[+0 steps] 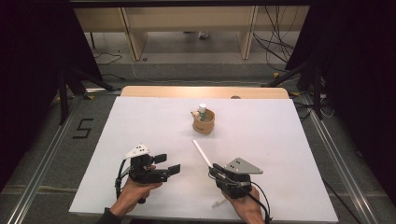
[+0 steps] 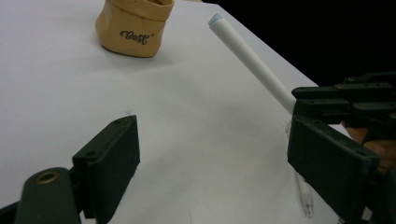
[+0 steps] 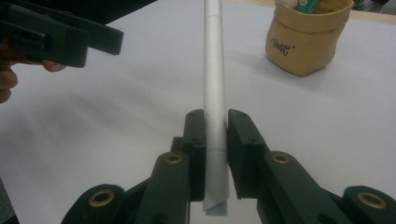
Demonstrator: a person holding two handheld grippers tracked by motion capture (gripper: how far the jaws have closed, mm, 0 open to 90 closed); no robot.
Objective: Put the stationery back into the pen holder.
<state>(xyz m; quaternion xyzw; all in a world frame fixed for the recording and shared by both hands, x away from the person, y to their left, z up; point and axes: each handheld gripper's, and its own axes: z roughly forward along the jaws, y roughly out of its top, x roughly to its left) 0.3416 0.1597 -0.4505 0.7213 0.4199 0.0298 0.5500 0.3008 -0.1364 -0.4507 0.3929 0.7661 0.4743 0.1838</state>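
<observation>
White and matte, the flat rectangular worktop (image 1: 140,121) carries everything, so I start there: a smooth, faintly scuffed sheet with good contrast against the dark claws.

Next down in size is the small tan pouch-like holder with a rolled rim and dark script lettering (image 1: 204,121), standing upright toward the far middle; it looks like soft, leathery paper and already has a white-capped item poking out of it.

My left claw (image 1: 167,163) is wide open with nothing in it, hovering low over the near left of the worktop, black blocky pads apart.

My right claw (image 3: 216,140) is closed snugly on the slim white cylindrical pen (image 3: 214,70), gripping it near its lower end, so the long barrel points up and away toward the holder. The barrel is smooth and slick-looking, with a pale bluish tip at the far end.

I judge the step to be carrying the pen to the holder. To do it well I would keep the squeeze firm, since a glossy round barrel can swivel, lift before travelling, and bring the free tip over the rim before tilting it down, without nudging the light holder.
</observation>
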